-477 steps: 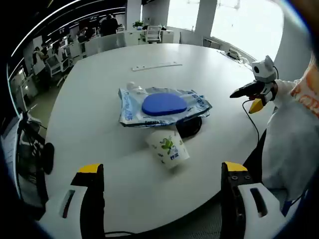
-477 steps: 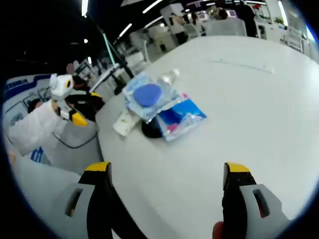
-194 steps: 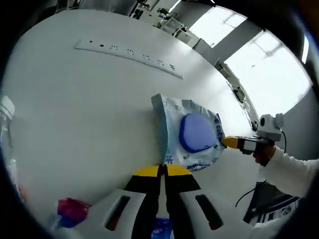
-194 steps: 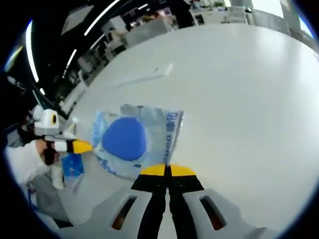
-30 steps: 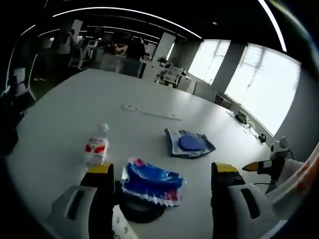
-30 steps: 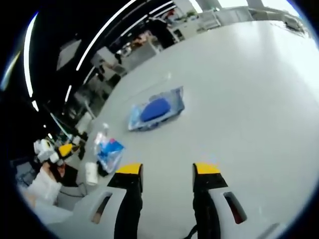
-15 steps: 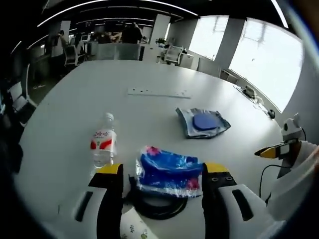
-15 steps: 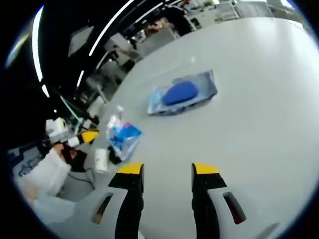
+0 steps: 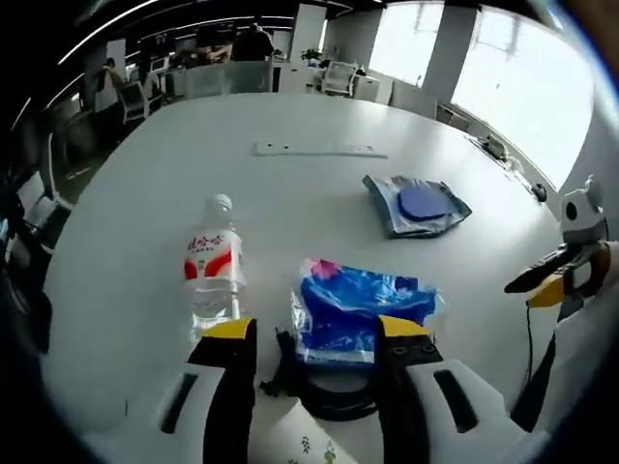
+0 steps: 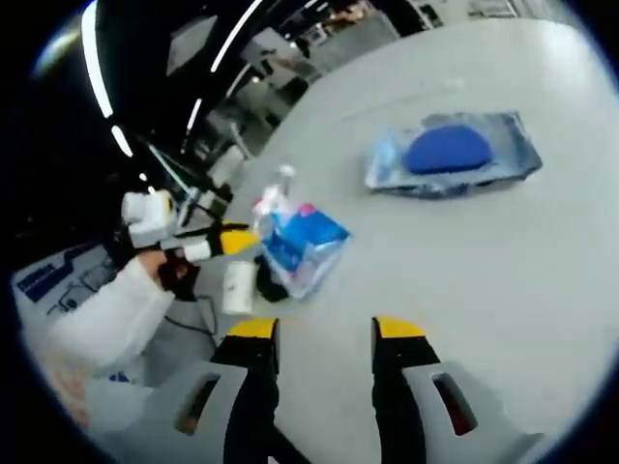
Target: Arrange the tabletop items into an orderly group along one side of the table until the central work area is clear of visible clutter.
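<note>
My left gripper [image 9: 316,329] is open, low over the table's near edge. Just past its jaws lies a blue snack packet [image 9: 358,307] on a black round object [image 9: 329,394], with a paper cup [image 9: 295,447] at the very bottom. A water bottle [image 9: 215,269] stands to the left. Farther off lies a pale packet with a blue disc [image 9: 418,205]. My right gripper [image 10: 325,329] is open over bare table, nothing between its jaws. Ahead of it are the blue packet [image 10: 302,242], bottle [image 10: 276,200], cup [image 10: 238,286] and pale packet [image 10: 450,155]. The left gripper [image 10: 208,242] shows beside the cup.
A white power strip [image 9: 319,150] lies across the far middle of the round white table [image 9: 135,193]. The right gripper [image 9: 556,280] and a white sleeve are at the right edge. Office chairs and desks stand beyond the table.
My left gripper has come closer to the blue packet and black object, its jaws slightly narrower. The right gripper view has swung toward the cluster by the left gripper; the items lie as before.
</note>
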